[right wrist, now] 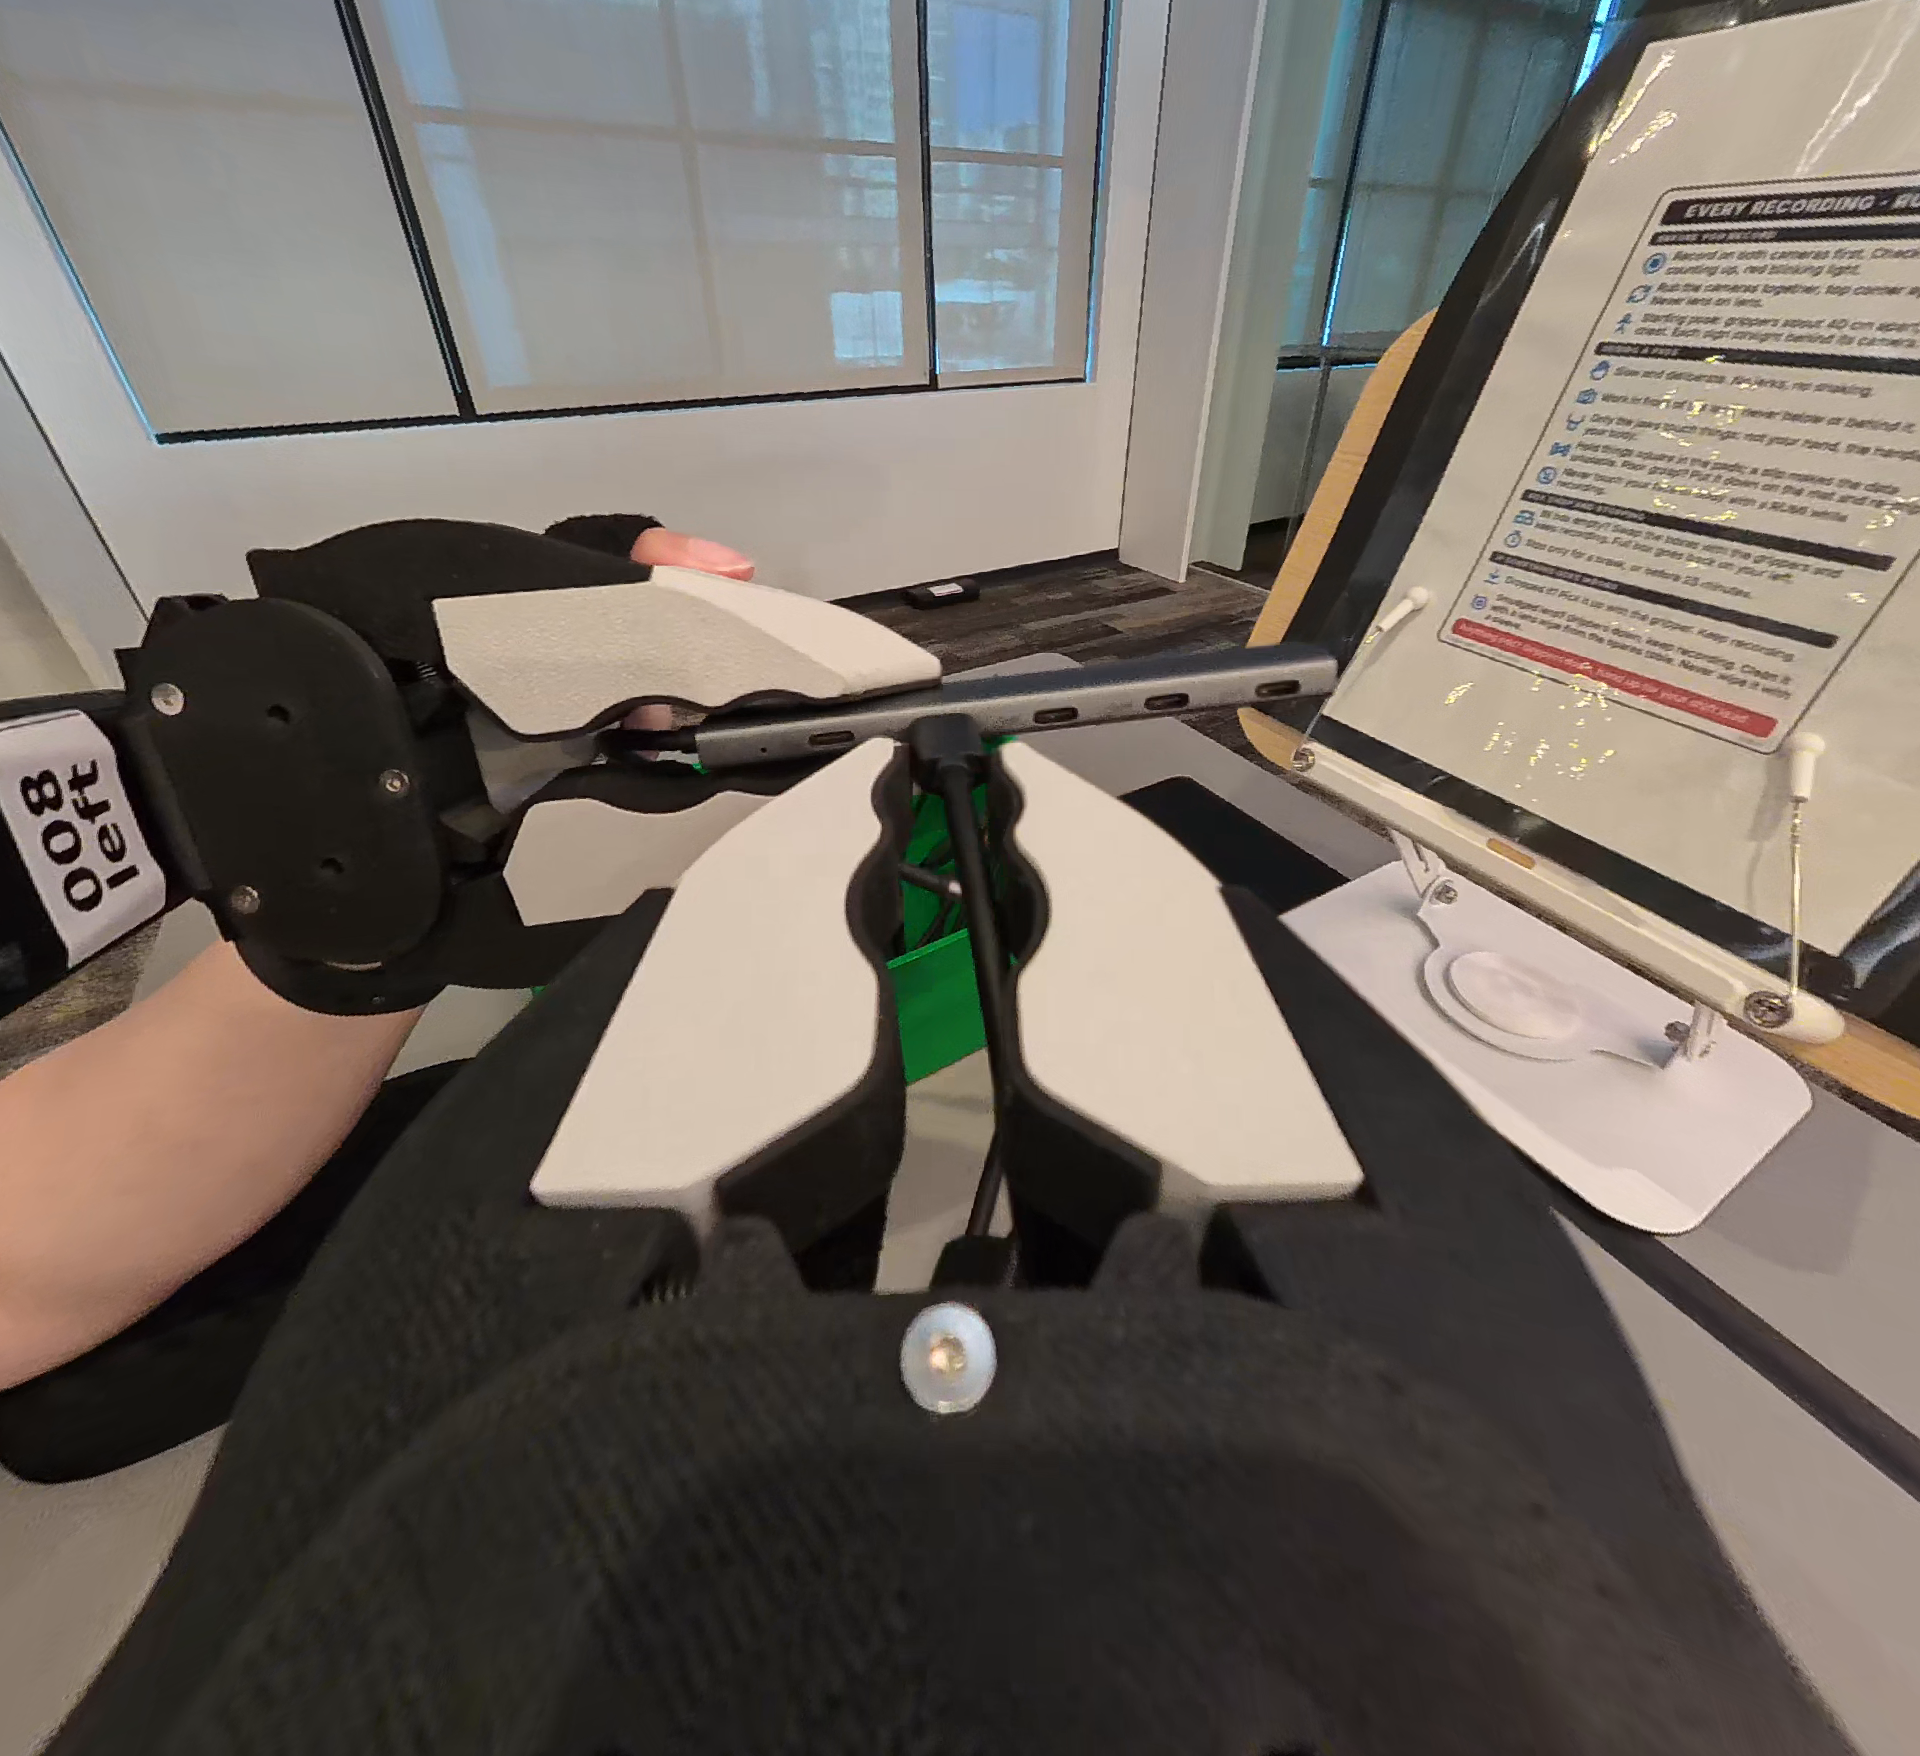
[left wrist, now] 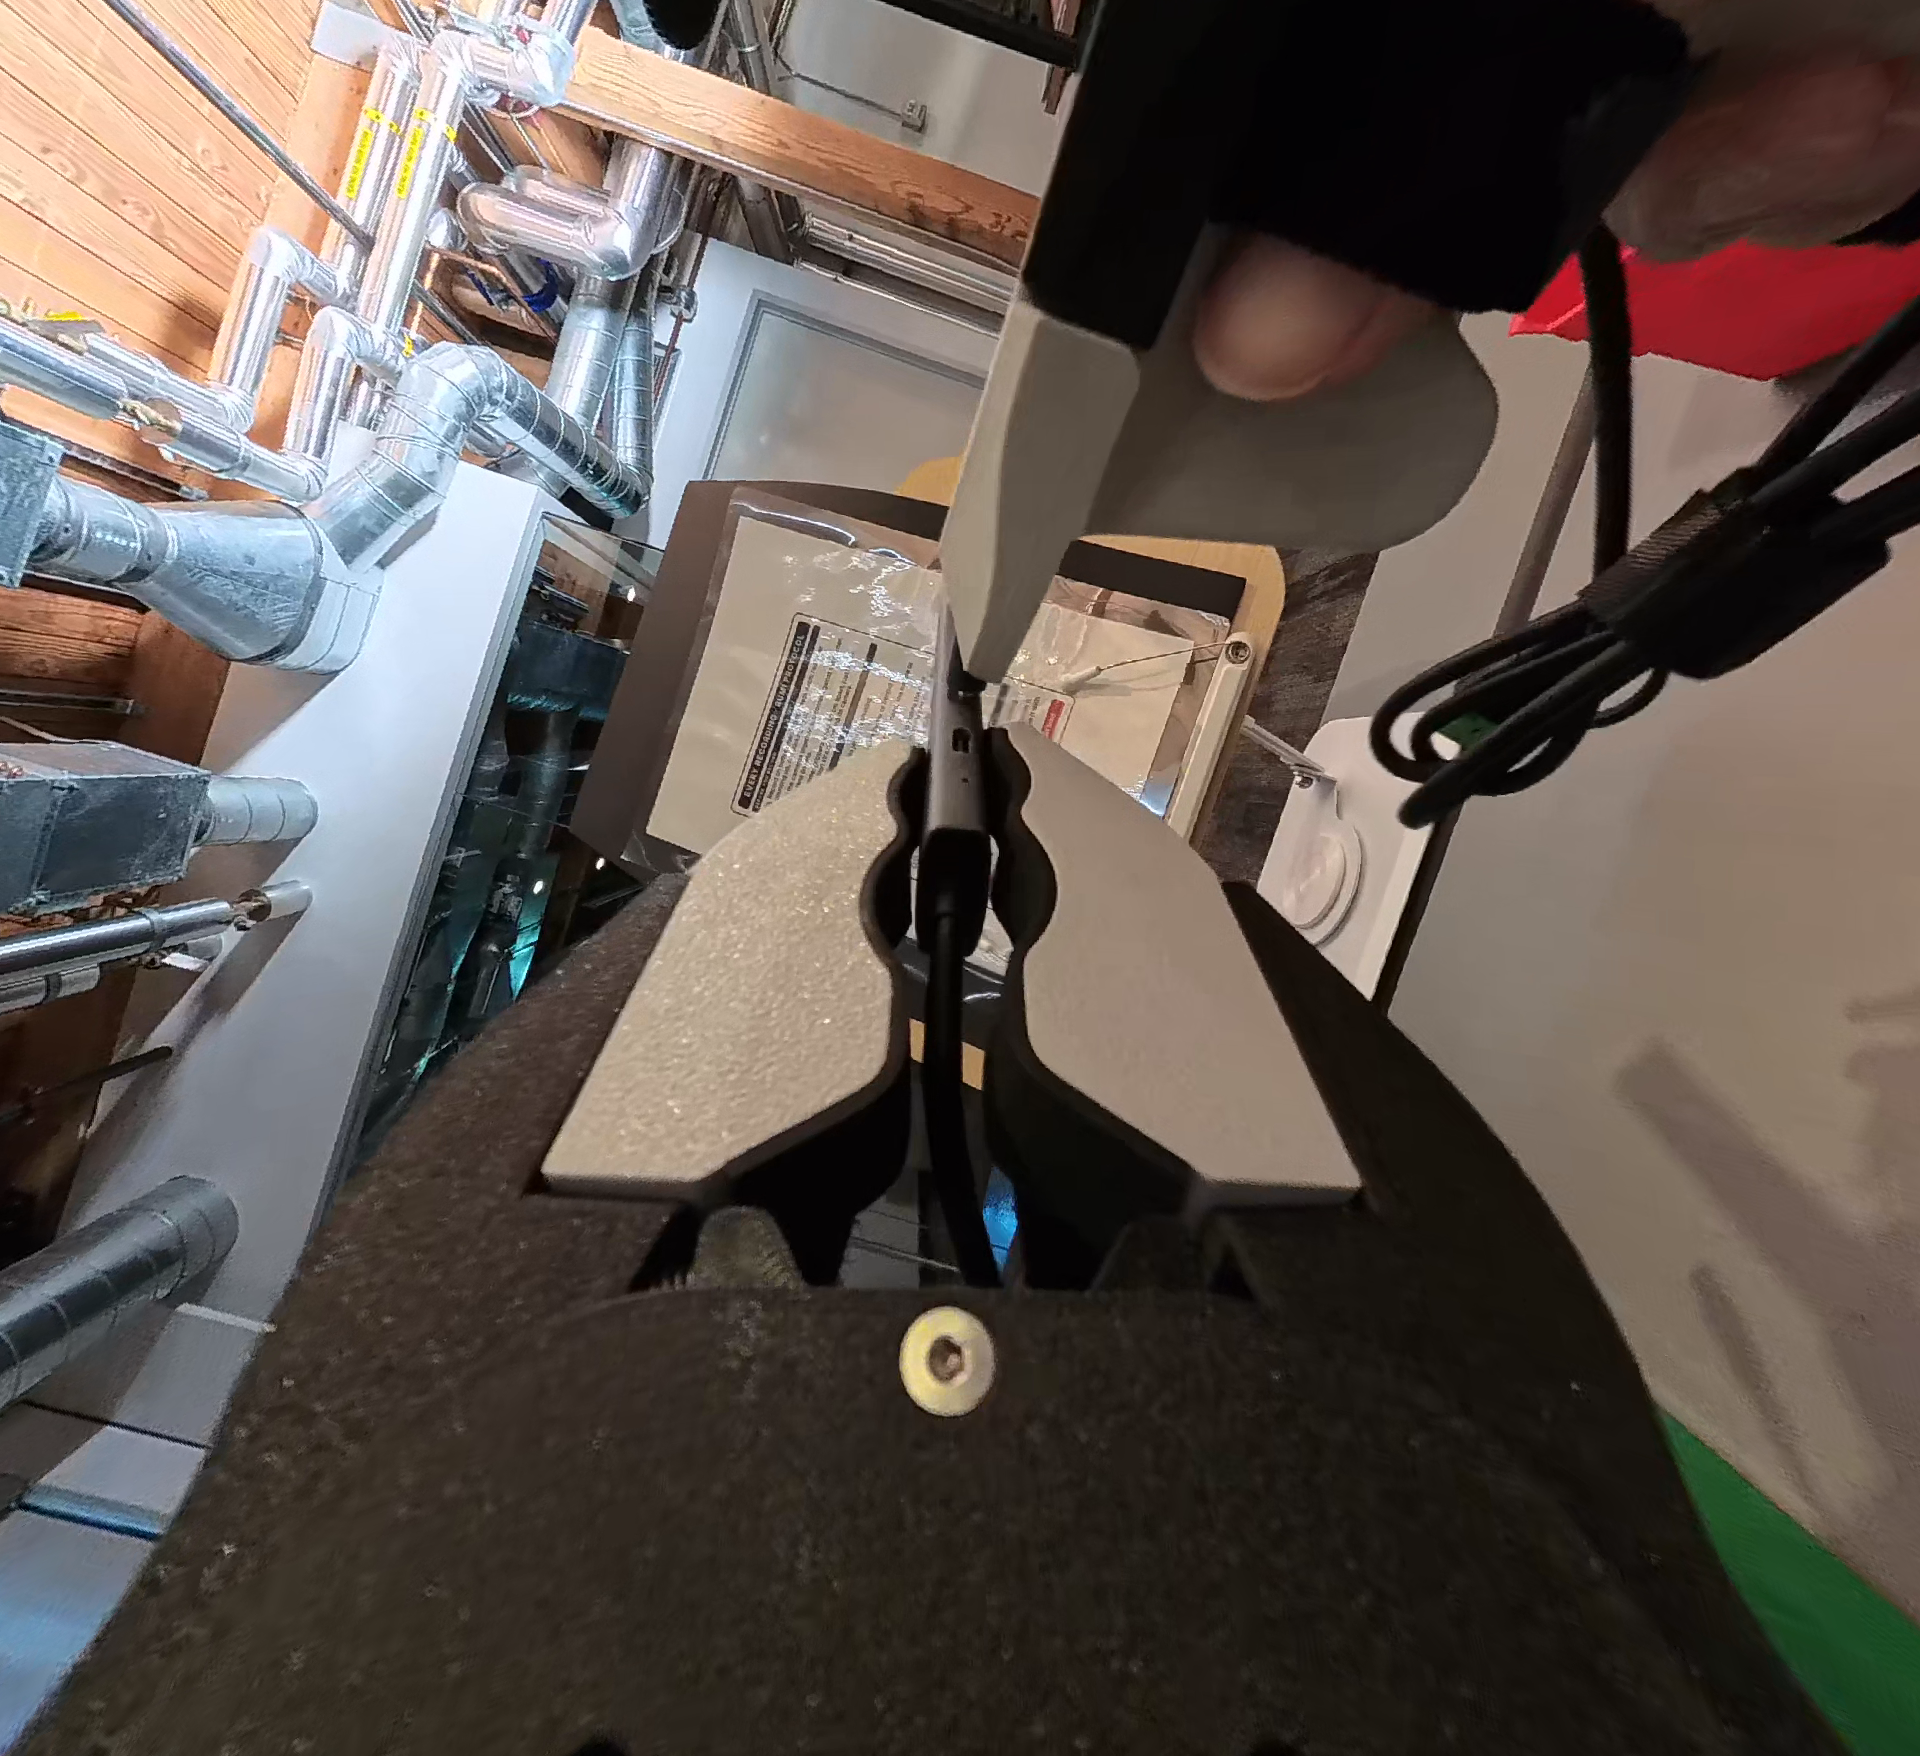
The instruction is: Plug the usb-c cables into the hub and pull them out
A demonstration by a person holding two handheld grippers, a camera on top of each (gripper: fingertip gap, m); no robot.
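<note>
Here I have the grey hub (right wrist: 1018,698) held up off the table, level, with its row of ports facing me. My left gripper (right wrist: 727,698) comes in from the left and is clamped on the hub's left end. My right gripper (right wrist: 948,761) is closed on the black plug (right wrist: 943,736) of a cable (right wrist: 982,958), and that plug sits in the second port from the left; whether it is fully seated I cannot tell. Three more ports stand empty to its right.

Just beyond the hub's right end stands a printed sheet (right wrist: 1683,459) under clear film on a white stand (right wrist: 1538,1083), near enough to crowd that side. Below the hub is a green bin (right wrist: 935,989). The left gripper carries a white label (right wrist: 78,839). A bundle of black cables (left wrist: 1621,657) hangs at the far right of the left wrist view.
</note>
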